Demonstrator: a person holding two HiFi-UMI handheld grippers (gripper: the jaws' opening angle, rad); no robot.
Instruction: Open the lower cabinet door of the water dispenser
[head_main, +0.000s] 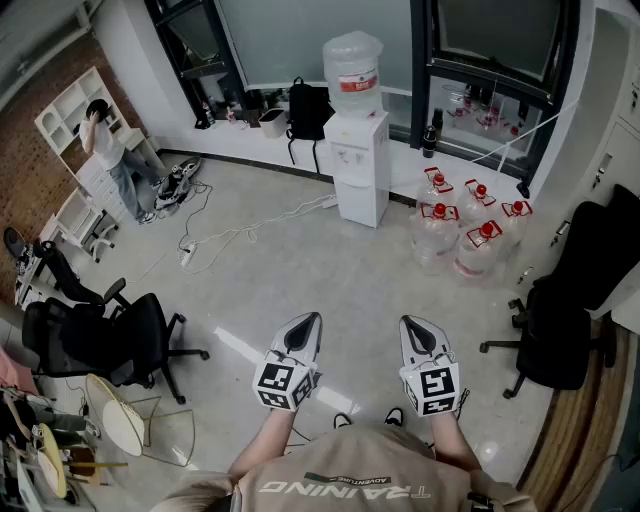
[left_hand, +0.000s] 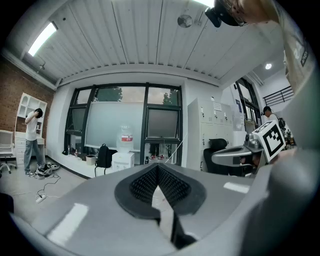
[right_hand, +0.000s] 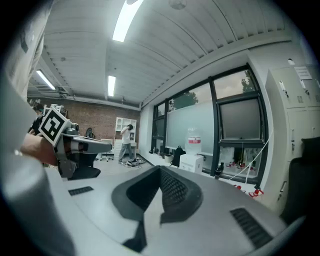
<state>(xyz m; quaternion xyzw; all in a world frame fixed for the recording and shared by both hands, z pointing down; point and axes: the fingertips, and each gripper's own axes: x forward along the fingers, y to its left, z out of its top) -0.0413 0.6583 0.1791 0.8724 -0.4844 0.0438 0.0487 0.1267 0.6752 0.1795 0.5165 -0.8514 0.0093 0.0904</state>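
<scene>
The water dispenser (head_main: 360, 168) is seen standing on the floor (head_main: 300, 270) by the windows at the far side of the room, with a large bottle (head_main: 352, 62) mounted on top. Its lower cabinet door (head_main: 352, 202) appears to be closed, though at this distance the seam cannot be made out clearly. The left hand-held gripper (head_main: 311, 318) and the right hand-held gripper (head_main: 411, 322) are held side by side over bare floor, well apart from the dispenser and pointed roughly towards it. Both pairs of jaws are pressed together, and nothing is pinched between them. Spare water bottles (head_main: 465, 228) are grouped on the floor just to the right of the dispenser. A black backpack (head_main: 307, 108) is propped to its left.
</scene>
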